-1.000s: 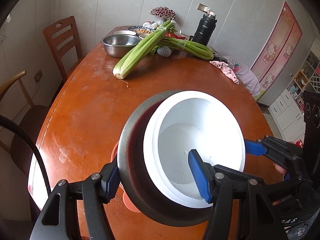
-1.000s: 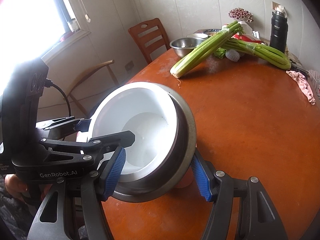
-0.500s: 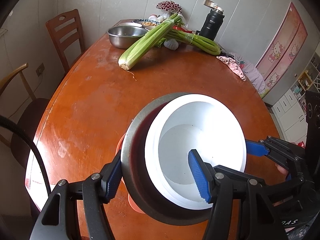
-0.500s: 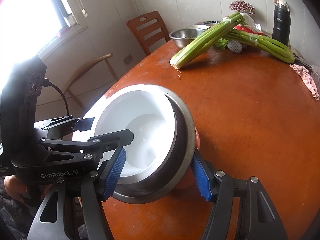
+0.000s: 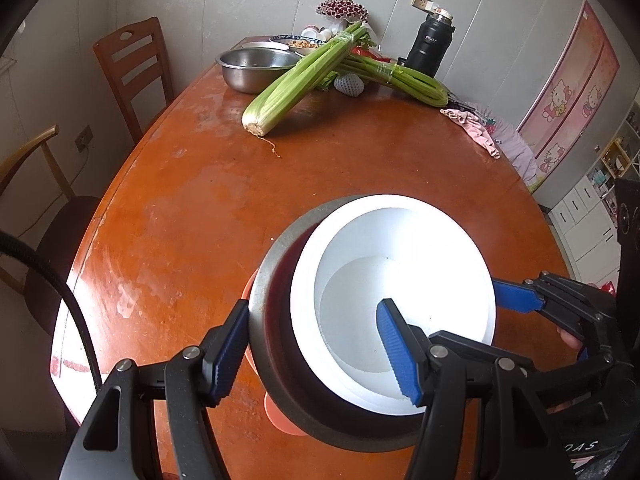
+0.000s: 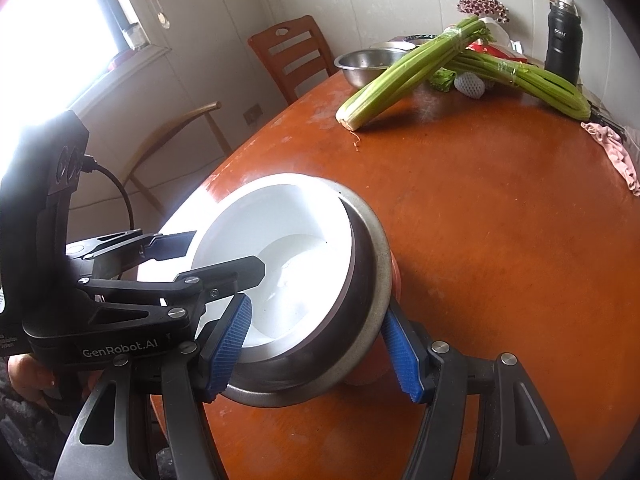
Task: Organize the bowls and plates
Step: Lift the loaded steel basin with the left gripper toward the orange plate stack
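A white bowl (image 5: pixel 400 260) (image 6: pixel 288 232) sits nested in a steel bowl (image 5: pixel 264 292) (image 6: pixel 380 264), with an orange bowl (image 5: pixel 280 420) (image 6: pixel 368 376) under both. My left gripper (image 5: pixel 312 306) is shut on the stack's near-left wall, one pad outside the steel bowl and one inside the white bowl. From the other side my right gripper (image 6: pixel 316 306) is shut on the stack the same way. I cannot tell whether the stack rests on the table (image 5: pixel 200 220).
At the table's far end stand a second steel bowl (image 5: pixel 252 68), two celery bunches (image 5: pixel 296 80), a black flask (image 5: pixel 432 46) and dishes. A pink cloth (image 5: pixel 472 124) lies at the right edge. Wooden chairs (image 5: pixel 132 68) stand along the left side.
Both grips on the stack are the same. The far things sit slightly higher in both views than a second ago; otherwise nothing has visibly moved.
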`<control>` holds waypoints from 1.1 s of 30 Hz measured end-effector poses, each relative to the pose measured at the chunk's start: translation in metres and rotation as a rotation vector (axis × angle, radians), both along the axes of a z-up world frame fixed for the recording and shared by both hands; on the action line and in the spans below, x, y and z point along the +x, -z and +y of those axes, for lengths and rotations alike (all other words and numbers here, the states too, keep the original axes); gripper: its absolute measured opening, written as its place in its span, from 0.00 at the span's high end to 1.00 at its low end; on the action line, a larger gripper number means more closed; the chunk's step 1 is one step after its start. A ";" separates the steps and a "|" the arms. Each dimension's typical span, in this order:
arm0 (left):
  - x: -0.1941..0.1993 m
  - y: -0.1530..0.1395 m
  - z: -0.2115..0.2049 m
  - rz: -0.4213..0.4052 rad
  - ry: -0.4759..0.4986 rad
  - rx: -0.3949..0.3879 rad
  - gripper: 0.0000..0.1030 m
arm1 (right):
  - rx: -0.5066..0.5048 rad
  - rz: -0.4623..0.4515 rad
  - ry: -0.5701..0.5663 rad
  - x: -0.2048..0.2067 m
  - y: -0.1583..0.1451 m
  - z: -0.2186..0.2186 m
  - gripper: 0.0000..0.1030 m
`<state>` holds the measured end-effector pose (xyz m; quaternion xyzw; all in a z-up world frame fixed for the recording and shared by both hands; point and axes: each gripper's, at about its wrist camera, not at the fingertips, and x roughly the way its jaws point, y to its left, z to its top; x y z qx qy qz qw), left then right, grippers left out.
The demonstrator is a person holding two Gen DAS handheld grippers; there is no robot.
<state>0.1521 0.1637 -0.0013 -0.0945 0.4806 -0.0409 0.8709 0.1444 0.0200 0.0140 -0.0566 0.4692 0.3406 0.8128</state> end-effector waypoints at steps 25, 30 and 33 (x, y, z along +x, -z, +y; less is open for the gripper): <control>0.003 0.011 -0.003 0.002 -0.003 0.072 0.39 | -0.073 -0.077 0.007 0.000 0.004 0.006 0.34; 0.002 0.010 -0.003 -0.001 -0.010 0.074 0.39 | -0.073 -0.076 0.005 0.001 0.004 0.007 0.34; 0.001 0.009 -0.002 -0.010 -0.018 0.083 0.39 | -0.082 -0.090 0.005 0.000 0.004 0.008 0.34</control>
